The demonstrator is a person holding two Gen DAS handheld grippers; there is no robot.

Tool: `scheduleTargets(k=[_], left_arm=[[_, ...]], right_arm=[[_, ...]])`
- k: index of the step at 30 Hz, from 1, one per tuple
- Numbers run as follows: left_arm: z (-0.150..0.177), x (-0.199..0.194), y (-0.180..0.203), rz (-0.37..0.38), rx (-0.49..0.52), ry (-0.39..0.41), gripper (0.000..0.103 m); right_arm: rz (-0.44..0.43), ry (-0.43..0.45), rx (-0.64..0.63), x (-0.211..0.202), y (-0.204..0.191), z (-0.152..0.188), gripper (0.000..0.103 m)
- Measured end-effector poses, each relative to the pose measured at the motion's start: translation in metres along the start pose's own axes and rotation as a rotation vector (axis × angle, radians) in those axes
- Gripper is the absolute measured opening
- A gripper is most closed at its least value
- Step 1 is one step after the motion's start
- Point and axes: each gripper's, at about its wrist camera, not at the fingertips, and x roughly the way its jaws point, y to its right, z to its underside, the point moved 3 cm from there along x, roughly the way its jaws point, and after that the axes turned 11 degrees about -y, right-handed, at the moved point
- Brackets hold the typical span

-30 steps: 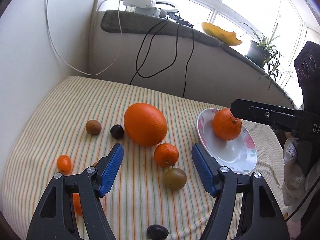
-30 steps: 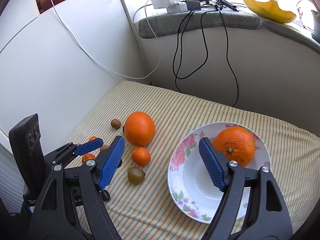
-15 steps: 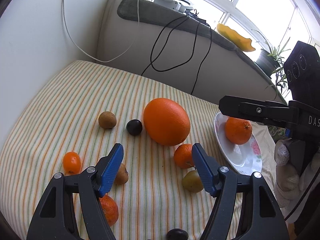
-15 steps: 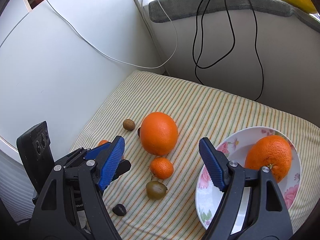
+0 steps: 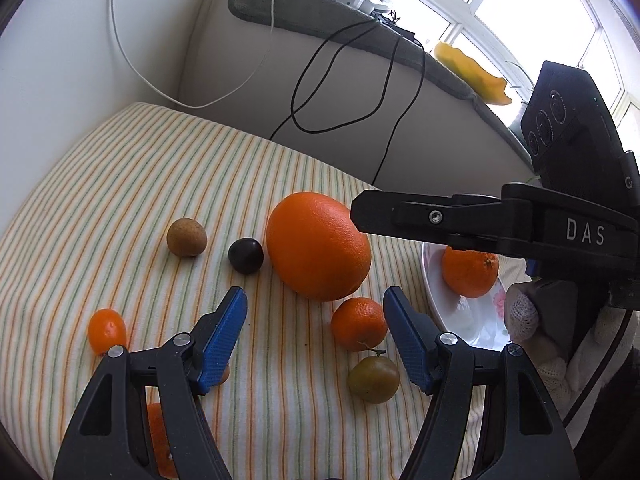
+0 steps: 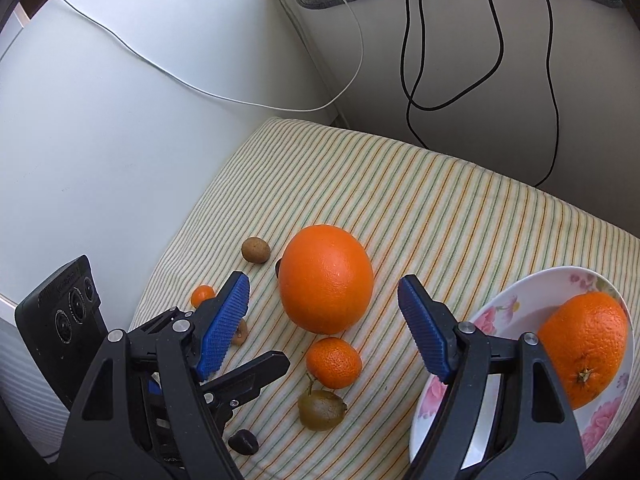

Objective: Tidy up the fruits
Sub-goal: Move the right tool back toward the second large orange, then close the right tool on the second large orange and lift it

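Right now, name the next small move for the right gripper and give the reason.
Probably ease the right gripper forward and down until its pads flank the big orange, then close. Its jaws are open and empty, the orange sits centred between them on the striped cloth, and the floral plate so far holds only one orange.

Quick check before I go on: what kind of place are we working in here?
Likely a room at home, not a lab: fruit lies on a striped cloth beside a floral plate, under a cushioned window ledge with trailing cables.
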Motion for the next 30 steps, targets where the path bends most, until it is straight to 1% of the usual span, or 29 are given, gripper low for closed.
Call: scheduleTargets(k=[8,15,20,25,27,30], left_arm=[[-0.010,0.016,0.002,0.039,-0.034,-0.031,0.071],[-0.012,0.023,-0.002,0.053,-0.052,-0.043,0.071],[-0.015,0.027,-0.002,0.053,-0.049,-0.053,0.068],[-0.022,0.032,-0.003,0.058,-0.063,-0.057,0.068],[-0.023,0.033,-0.002,0.055,-0.056,-0.059,0.064],[-0.025,0.035,0.000,0.041,-0.053,-0.061,0.063]], right_arm=[[-0.006,-0.053,0.030,0.025,0.006,-0.016,0.079],[-0.005,-0.084,0.040,0.043,0.011,-0.021,0.079],[-0.013,-0.098,0.037,0.050,0.009,-0.024,0.079],[-0.040,-0.104,0.052,0.058,0.008,-0.029,0.076],[-0.052,-0.109,0.055,0.061,0.007,-0.031,0.074],[-0.070,-0.117,0.054,0.066,0.003,-0.033,0.070]])
